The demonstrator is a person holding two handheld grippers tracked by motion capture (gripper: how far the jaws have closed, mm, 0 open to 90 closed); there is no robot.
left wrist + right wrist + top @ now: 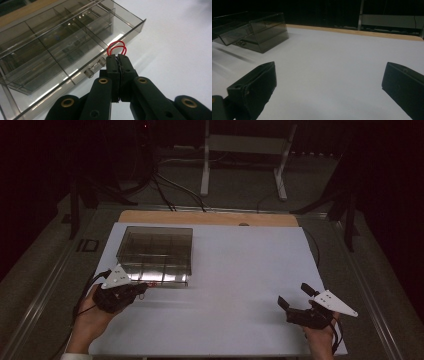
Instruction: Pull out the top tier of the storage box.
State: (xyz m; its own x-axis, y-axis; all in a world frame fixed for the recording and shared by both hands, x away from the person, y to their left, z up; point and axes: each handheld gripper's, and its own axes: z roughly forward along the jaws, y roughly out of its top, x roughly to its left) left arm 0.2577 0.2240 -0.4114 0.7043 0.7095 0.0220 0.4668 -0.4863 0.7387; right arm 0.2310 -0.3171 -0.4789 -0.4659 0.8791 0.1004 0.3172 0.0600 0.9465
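Observation:
A smoky clear compartment box (155, 252) stands at the left of the white table top (235, 265). My left gripper (142, 289) is at the box's front edge, shut on a thin red loop (116, 48) that sticks out past its fingertips. In the left gripper view the loop hangs just off the box's (62, 42) front rim, near a clear clasp (95, 68). My right gripper (293, 294) rests near the table's front right, open, with nothing between its jaws. The right gripper view has the box (259, 32) far off to the left.
A wooden strip (210, 217) runs along the table's far edge. Beyond it a metal stand (245, 150) and cables (160, 185) lie on the dark floor. White surface stretches between the two grippers.

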